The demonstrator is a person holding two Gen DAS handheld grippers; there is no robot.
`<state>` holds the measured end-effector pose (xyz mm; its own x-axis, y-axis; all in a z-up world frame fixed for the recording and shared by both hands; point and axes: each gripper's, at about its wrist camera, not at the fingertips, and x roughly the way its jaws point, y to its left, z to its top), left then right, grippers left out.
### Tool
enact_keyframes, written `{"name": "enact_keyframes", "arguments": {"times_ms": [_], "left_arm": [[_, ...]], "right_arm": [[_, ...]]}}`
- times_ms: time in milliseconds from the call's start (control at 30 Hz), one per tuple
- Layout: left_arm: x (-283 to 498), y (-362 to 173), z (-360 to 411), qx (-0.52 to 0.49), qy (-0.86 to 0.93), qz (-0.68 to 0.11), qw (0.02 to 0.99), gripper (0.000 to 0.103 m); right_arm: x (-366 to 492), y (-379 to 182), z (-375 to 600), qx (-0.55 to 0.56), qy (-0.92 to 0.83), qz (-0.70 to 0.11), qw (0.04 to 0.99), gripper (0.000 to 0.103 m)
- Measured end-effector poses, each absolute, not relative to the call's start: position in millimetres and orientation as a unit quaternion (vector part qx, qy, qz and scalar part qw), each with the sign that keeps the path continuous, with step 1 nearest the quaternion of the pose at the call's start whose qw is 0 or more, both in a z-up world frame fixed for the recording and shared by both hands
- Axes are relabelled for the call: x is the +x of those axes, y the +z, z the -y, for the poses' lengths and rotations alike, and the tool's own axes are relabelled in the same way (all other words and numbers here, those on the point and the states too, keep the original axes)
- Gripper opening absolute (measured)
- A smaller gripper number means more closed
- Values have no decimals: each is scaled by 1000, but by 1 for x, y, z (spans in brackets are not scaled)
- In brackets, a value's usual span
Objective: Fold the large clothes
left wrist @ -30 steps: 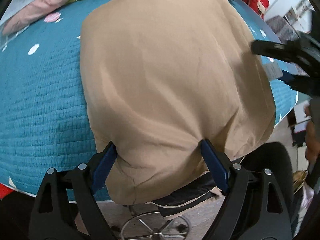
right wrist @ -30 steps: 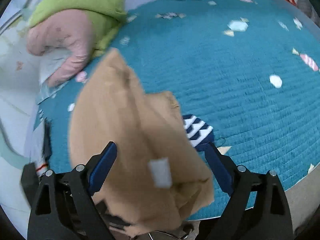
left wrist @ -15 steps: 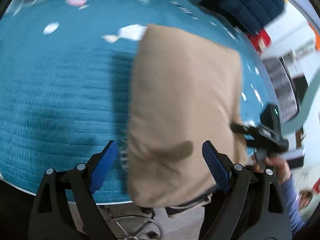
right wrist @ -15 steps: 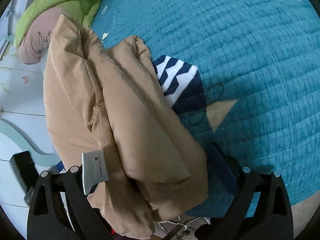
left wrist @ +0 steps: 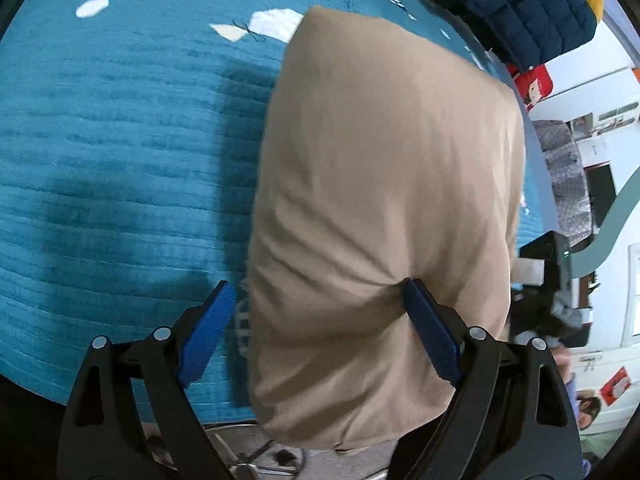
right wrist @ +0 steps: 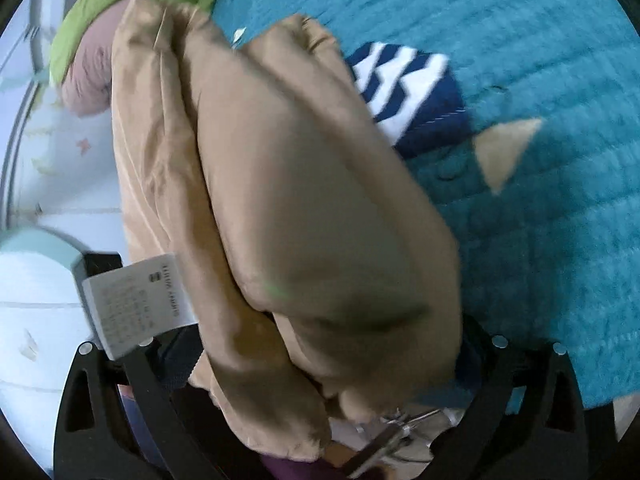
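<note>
A tan padded jacket [left wrist: 380,200] lies folded into a thick bundle on the teal quilt [left wrist: 120,160], its near end hanging over the bed edge. My left gripper [left wrist: 316,286] is shut on this bundle: the right pad dents the fabric and the left pad sits at its left edge. In the right wrist view the same jacket [right wrist: 312,200] bulges up between the fingers of my right gripper [right wrist: 328,340]. Those jaws are opening and the fabric hides most of both pads. A white care label [right wrist: 140,304] sticks out on the left.
A navy-and-white striped patch [right wrist: 404,84] shows beside the jacket. Green and pink bedding [right wrist: 120,8] is heaped at the far left. A dark blue quilted garment [left wrist: 520,8] lies at the far right corner. A chair base [left wrist: 256,464] stands below the bed edge.
The right gripper came down and laid its raised part of the jacket on the bed. The jacket went from a broad spread to a narrower, thicker bundle. The left gripper shifted sideways and rolled.
</note>
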<state>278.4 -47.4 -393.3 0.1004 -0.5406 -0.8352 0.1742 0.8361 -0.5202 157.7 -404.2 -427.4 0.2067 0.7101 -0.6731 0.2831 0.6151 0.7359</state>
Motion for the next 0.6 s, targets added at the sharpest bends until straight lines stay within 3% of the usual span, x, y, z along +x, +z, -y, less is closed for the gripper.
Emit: {"name": "enact_keyframes", "arguments": {"times_ms": [200,300,333,367,433,600], "left_arm": [[272,-408,35,-226,-220,-630,710,88],[270,-409,40,-210,-210,-627,720,91],[269,-410,41,-214,-208,-625,721,91],[269,-412,40,-223,-208,-629,716,91],[270,-415,41,-236,-212,-634,706,91],[264,-407,19,-251,-217,-612,718,91]], "right_arm": [[151,-419,398,421,166,-593,666,94],[145,-424,389,398,132,-592,688,93],[143,-422,390,402,129,-587,691,86],[137,-419,388,412,134,-579,691,68],[129,-417,394,438,146,-559,688,49],[115,-418,409,424,127,-548,710,43]]}}
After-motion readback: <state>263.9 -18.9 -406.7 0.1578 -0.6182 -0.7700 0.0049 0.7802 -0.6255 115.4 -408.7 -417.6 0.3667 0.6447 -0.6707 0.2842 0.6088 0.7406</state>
